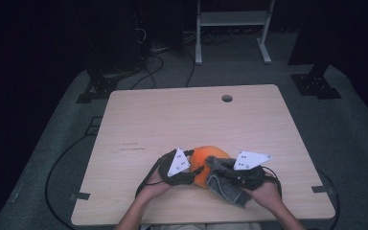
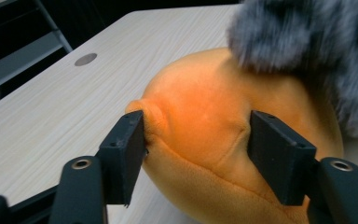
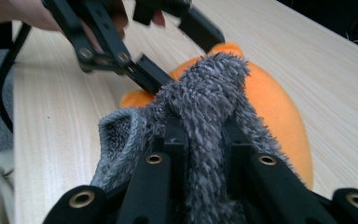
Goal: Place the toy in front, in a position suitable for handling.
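A round orange plush toy (image 1: 205,159) lies near the front edge of the wooden table (image 1: 172,120). My left gripper (image 1: 196,170) comes at it from the left, and in the left gripper view both pads dent the orange plush toy (image 2: 200,116) between them. My right gripper (image 1: 216,166) is shut on a grey fuzzy cloth (image 1: 226,189), which it holds against the toy's right side. In the right gripper view the grey fuzzy cloth (image 3: 205,93) is bunched between the jaws and drapes over the plush toy (image 3: 279,116), with the left gripper (image 3: 179,51) just beyond. The cloth (image 2: 307,46) hides the toy's far side.
A round cable hole (image 1: 227,98) sits near the table's far edge. Cables (image 1: 148,62) run across the grey floor behind and to the left. A white frame (image 1: 230,19) stands beyond the table. The table's far half is bare wood.
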Demonstrator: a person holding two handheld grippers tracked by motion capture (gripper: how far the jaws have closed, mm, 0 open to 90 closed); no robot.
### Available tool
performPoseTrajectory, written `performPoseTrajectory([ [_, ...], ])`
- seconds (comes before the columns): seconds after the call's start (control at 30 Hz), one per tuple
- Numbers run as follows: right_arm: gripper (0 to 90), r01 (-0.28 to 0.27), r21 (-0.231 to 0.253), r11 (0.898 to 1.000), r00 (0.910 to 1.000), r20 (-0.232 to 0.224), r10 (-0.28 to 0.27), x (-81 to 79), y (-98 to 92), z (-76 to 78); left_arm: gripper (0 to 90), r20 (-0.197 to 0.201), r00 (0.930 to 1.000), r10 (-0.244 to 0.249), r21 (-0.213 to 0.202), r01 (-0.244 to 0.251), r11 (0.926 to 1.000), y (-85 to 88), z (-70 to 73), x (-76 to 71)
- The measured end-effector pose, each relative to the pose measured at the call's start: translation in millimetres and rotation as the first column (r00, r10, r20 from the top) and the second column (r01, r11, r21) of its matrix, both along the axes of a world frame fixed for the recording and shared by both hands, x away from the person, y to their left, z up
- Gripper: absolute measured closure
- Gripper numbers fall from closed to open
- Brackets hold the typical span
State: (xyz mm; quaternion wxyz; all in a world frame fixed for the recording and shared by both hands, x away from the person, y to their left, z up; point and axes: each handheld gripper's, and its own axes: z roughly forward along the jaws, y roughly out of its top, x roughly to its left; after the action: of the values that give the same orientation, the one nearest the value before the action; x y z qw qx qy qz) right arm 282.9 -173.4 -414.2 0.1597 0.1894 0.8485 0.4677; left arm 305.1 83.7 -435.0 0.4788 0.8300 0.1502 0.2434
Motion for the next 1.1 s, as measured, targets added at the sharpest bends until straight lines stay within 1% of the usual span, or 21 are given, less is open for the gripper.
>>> performPoseTrajectory([
  [0.03,75.7,0.003,0.003,1.0,1.0,-0.005,-0.003,1.7,0.8,-1.5,34.1,0.019,0.9997,-0.014,-0.026,0.015,0.9996,3.1,2.5,-0.2],
  [0.07,75.7,0.006,0.014,1.0,1.0,-0.007,-0.005,3.7,-0.1,-2.0,34.6,0.024,0.9995,-0.02,-0.044,0.021,0.9988,4.7,4.0,-0.4],
  [0.13,75.3,0.006,0.032,0.999,0.9997,-0.022,-0.006,5.2,-2.6,-1.9,43.6,0.018,0.9997,-0.015,-0.087,0.017,0.9961,4.8,6.4,-0.3],
  [0.17,75.3,0.007,0.046,0.999,0.9996,-0.027,-0.006,5.9,-4.0,-2.9,46.8,0.011,0.9997,-0.024,-0.079,0.025,0.9966,3.2,5.8,-0.1],
  [0.23,75.4,0.006,0.041,0.999,0.9998,-0.021,-0.005,6.0,-4.9,-3.6,50.7,-0.004,0.9994,-0.035,-0.052,0.035,0.998,-1.1,2.2,0.8],
  [0.37,75.3,0.042,0.014,0.999,0.9991,-0.009,-0.042,9.9,-12.2,-5.9,51.6,-0.019,0.9996,-0.023,-0.053,0.022,0.9983,1.6,2.9,2.4],
  [0.43,75.2,0.048,0.016,0.999,0.9988,-0.013,-0.048,11.8,-15.4,-6.9,50.9,-0.03,0.9986,-0.044,-0.075,0.042,0.9963,3.8,4.3,1.7],
  [0.5,75.1,0.064,0.022,0.998,0.9977,-0.023,-0.063,15.4,-22.4,-8.2,47.1,-0.055,0.9959,-0.071,-0.092,0.066,0.9936,5.4,5.7,1.2],
  [0.57,74.8,0.082,0.021,0.996,0.9963,-0.03,-0.081,17.9,-28.3,-8.1,46.7,-0.064,0.9952,-0.075,-0.084,0.069,0.994,5.7,6.1,1.3],
  [0.6,74.8,0.091,0.01,0.996,0.9955,-0.026,-0.091,19.0,-30.5,-8.0,47.3,-0.066,0.995,-0.075,-0.079,0.07,0.9945,4.9,5.3,1.7],
  [0.67,74.6,0.099,0.012,0.995,0.9945,-0.038,-0.098,21.1,-33.9,-8.3,49.7,-0.063,0.9958,-0.066,-0.063,0.062,0.9961,2.6,3.4,2.6],
  [0.7,74.6,0.107,0.008,0.994,0.9943,-0.011,-0.107,17.4,-33.9,-4.7,51.0,-0.066,0.9958,-0.064,-0.062,0.06,0.9963,2.0,2.8,2.8],
  [0.73,74.6,0.107,0.008,0.994,0.9943,-0.011,-0.107,17.4,-33.9,-4.7,51.0,-0.071,0.9954,-0.064,-0.072,0.059,0.9957,1.8,1.9,3.4],
  [0.77,74.6,0.094,0.014,0.996,0.9955,0.015,-0.094,13.8,-32.9,-1.3,51.0,-0.086,0.9942,-0.064,-0.08,0.057,0.9952,2.2,1.7,4.3],
  [0.83,74.7,0.041,0.053,0.998,0.9983,0.038,-0.044,5.1,-27.6,5.2,50.5,-0.111,0.9921,-0.058,-0.1,0.047,0.9939,3.0,1.8,6.6],
  [0.87,74.7,0.008,0.06,0.998,0.9989,0.045,-0.011,-0.1,-21.3,6.7,50.4,-0.119,0.9916,-0.051,-0.107,0.038,0.9936,3.1,1.5,7.2],
  [0.93,74.7,-0.026,0.035,0.999,0.9986,0.047,0.025,-5.6,-10.0,4.2,50.4,-0.127,0.9912,-0.04,-0.104,0.026,0.9942,3.9,1.0,8.2],
  [0.97,74.7,-0.031,0.02,0.999,0.9986,0.045,0.03,-6.1,-6.5,2.1,50.3,-0.13,0.9911,-0.031,-0.1,0.018,0.9948,4.5,0.8,8.5],
  [1.0,74.7,-0.029,-0.007,1.0,0.9987,0.042,0.029,-5.1,-3.0,-1.9,50.1,-0.128,0.9913,-0.03,-0.096,0.018,0.9952,5.0,0.4,8.8],
  [1.03,74.9,-0.024,-0.017,1.0,0.9989,0.039,0.025,-3.0,-2.9,-4.8,50.1,-0.125,0.9918,-0.027,-0.096,0.015,0.9953,5.2,-0.2,8.6],
  [1.1,75.1,-0.012,-0.017,1.0,0.9995,0.028,0.012,1.2,-6.9,-7.6,49.7,-0.124,0.9921,-0.022,-0.104,0.009,0.9946,5.4,-1.6,8.8],
])
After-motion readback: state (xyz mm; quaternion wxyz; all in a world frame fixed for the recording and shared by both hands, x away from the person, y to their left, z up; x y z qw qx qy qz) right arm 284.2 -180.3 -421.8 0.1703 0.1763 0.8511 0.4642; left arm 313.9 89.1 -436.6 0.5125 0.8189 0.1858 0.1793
